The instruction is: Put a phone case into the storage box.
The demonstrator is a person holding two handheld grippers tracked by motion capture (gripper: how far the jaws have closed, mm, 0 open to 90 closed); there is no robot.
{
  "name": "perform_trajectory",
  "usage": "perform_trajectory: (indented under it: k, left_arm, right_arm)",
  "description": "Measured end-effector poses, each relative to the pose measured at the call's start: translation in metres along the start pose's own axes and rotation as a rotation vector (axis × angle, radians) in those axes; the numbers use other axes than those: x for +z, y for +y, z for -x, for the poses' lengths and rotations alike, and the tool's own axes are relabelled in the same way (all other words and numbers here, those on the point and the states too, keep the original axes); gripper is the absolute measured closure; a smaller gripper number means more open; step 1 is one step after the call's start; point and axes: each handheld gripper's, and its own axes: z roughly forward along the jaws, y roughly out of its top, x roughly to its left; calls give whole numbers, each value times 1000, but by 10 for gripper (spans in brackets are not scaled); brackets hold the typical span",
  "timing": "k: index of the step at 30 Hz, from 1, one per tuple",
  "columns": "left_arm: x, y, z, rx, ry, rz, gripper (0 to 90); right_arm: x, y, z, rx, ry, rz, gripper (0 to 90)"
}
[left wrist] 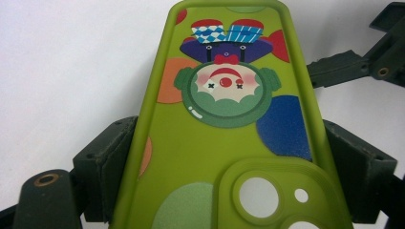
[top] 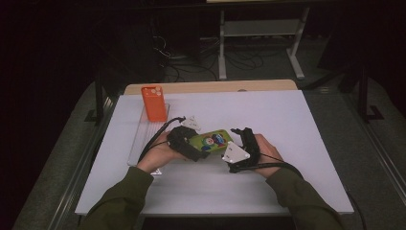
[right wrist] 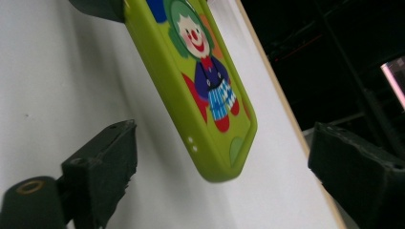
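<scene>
Green rubbery clown-printed phone case (left wrist: 224,143): we see our left tool (left wrist: 229,162) clamping its sides, right tool (right wrist: 229,191) gaping, lens cutouts cropped.

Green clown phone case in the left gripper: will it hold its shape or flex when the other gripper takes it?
The phone case looks like an empty, thin-walled shell with an open camera cutout, so probably light and bendy. Its matte surface likely grips well. The left gripper holds it by both long edges; the right gripper is open.

I count two phone cases: one green clown case (top: 211,140) and one orange case (top: 154,102). I see one clear tray (top: 139,139) and two grippers.
</scene>
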Motion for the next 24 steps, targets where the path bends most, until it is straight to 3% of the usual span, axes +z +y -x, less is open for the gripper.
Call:
perform_trajectory:
  k: [4,5,6,7,9,19,24]
  left_arm:
    - [0,1,-1,10,-1,-5,147]
    - [1,1,-1,7,-2,-3,147]
    - [1,1,0,3,-1,1,147]
    - [1,1,0,1,0,2,147]
    - [1,1,-1,6,2,-6,147]
    - [2,3,-2,13,2,-24,147]
    - [3,4,0,-10,4,-11,147]
  right_arm:
    - [0,1,0,-153,-29,-10,123]
    - [1,1,-2,-158,-40,-8,129]
    - [2,2,-6,-130,-66,7,132]
    - [2,2,-6,-167,-72,2,136]
    - [3,2,-10,-169,-96,8,156]
    - [5,5,-26,-302,-176,17,364]
    - [8,6,-36,-331,-187,9,484]
